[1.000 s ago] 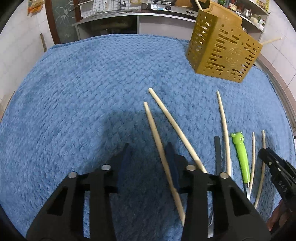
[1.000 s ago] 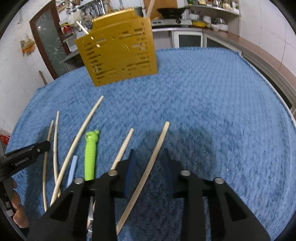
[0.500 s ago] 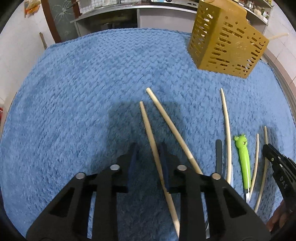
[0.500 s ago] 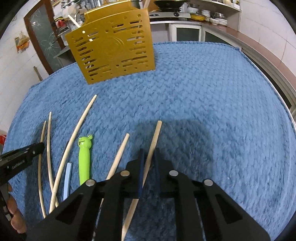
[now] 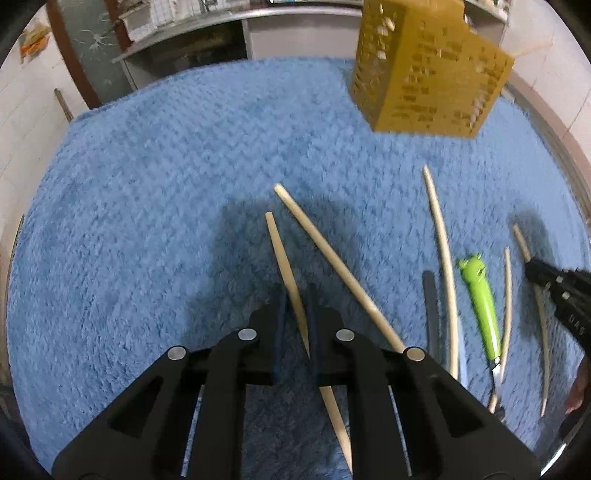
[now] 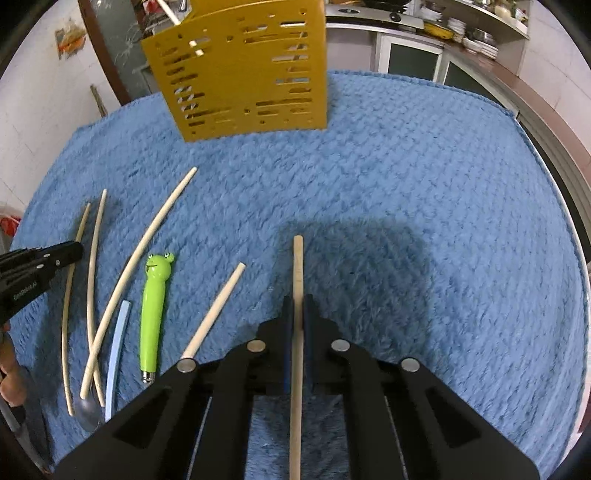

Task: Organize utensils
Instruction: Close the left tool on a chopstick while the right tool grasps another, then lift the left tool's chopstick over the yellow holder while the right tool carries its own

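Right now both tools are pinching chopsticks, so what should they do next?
Probably lift both a little. The left tool and the right tool have just closed, each on a wooden chopstick lying on the blue mat. The yellow holder stands farther back.

A fluffy blue towel [image 6: 424, 177] covers the table; kitchen shelves [image 6: 476, 33] with dishes stand behind.

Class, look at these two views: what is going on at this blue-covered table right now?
A person is sorting utensils with two hand-held grippers. The left hand-held gripper has just closed on one wooden chopstick; the right hand-held gripper has just closed on another. More chopsticks, a green frog-handled utensil and a spoon lie on the blue cloth. The yellow holder stands beyond them.
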The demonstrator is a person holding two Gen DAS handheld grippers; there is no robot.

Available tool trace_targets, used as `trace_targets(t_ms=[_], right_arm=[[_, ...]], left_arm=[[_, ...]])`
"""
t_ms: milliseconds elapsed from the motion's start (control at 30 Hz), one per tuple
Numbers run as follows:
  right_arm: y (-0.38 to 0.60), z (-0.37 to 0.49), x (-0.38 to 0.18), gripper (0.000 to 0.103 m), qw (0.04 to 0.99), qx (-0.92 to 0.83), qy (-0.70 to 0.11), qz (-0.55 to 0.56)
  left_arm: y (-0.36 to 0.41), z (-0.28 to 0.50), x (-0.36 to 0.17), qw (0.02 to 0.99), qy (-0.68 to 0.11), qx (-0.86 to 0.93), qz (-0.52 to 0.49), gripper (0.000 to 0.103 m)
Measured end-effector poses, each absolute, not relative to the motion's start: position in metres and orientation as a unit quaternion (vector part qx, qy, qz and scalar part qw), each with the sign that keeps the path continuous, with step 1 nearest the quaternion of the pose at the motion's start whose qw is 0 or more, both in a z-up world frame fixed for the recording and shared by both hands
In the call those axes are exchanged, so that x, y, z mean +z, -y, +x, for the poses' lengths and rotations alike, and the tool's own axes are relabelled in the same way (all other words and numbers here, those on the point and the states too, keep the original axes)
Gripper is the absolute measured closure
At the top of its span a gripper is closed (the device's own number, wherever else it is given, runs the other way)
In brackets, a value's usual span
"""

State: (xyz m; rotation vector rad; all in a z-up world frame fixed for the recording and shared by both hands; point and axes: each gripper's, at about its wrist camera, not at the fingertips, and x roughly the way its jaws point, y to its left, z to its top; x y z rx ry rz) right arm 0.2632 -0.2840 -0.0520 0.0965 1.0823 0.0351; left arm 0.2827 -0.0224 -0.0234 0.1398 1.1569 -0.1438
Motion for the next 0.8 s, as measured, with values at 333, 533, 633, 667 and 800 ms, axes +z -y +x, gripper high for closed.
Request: trace_targets(t_ms=[333, 533, 633, 667, 800], right_arm=[[0.297, 0.271, -0.051, 0.097, 0.842, 0.035, -0.533, 0.078], [0.311, 0.25, -0.023, 0.097, 0.874, 0.041, -0.471, 0.111], [0.317, 0.236, -0.004, 0.097, 0.895, 0.049, -0.425, 0.125], [0.318, 0.235, 0.0, 0.097, 0.9, 0.049, -0.414, 0.128], [0.317, 0.225, 0.022, 0.097, 0.927, 0.049, -0.352, 0.124]], left_arm=[[0.035, 0.289, -0.021, 0.839, -0.536, -0.05, 0.084, 0.096], [0.025, 0.271, 0.002, 0.859, -0.506, -0.063, 0.049, 0.098], [0.023, 0.26, 0.024, 0.882, -0.464, -0.072, 0.039, 0.098], [0.023, 0.256, 0.032, 0.889, -0.45, -0.075, 0.033, 0.098], [0.023, 0.25, 0.059, 0.915, -0.393, -0.089, 0.001, 0.098]])
